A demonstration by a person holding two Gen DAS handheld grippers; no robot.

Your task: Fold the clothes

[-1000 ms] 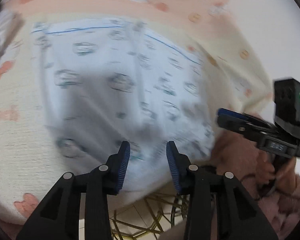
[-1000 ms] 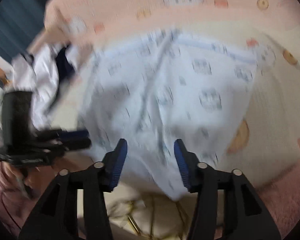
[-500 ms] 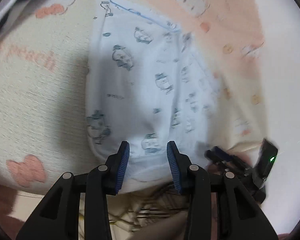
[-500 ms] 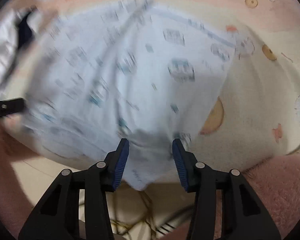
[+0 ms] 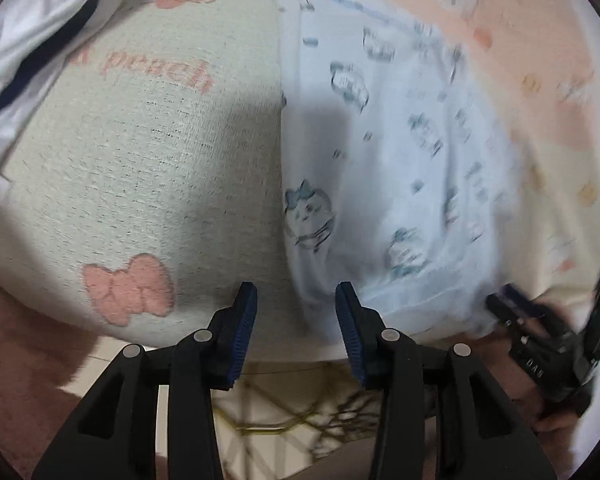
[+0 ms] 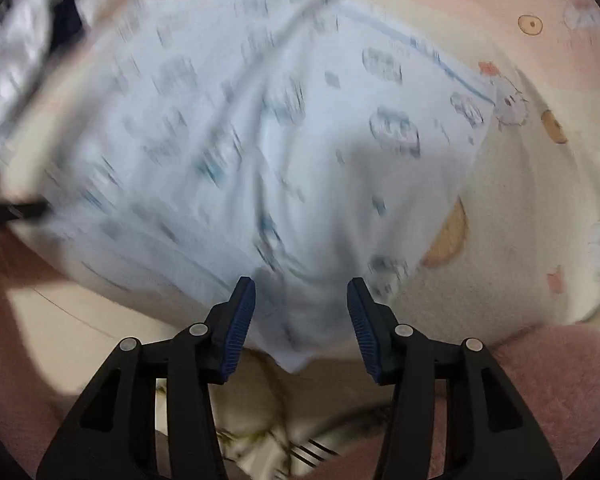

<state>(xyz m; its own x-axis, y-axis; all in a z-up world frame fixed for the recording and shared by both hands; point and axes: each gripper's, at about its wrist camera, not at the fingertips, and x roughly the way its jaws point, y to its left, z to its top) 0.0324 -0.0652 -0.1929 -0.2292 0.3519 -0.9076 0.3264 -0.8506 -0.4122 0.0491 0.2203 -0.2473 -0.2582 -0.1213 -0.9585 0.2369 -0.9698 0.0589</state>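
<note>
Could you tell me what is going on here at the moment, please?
A person holding a two-finger gripper in each hand is folding a pale blue cartoon-printed garment spread on a cream and peach towel-like blanket. The left gripper hangs over the garment's near corner, its jaws opening with nothing pinched. The right gripper is open over the near hem. A white and navy garment lies at the side.

Left tool opening over blue garment edge, blanket.

A home: a cartoon-print blanket covers the surface, with children's clothes on it.
</note>
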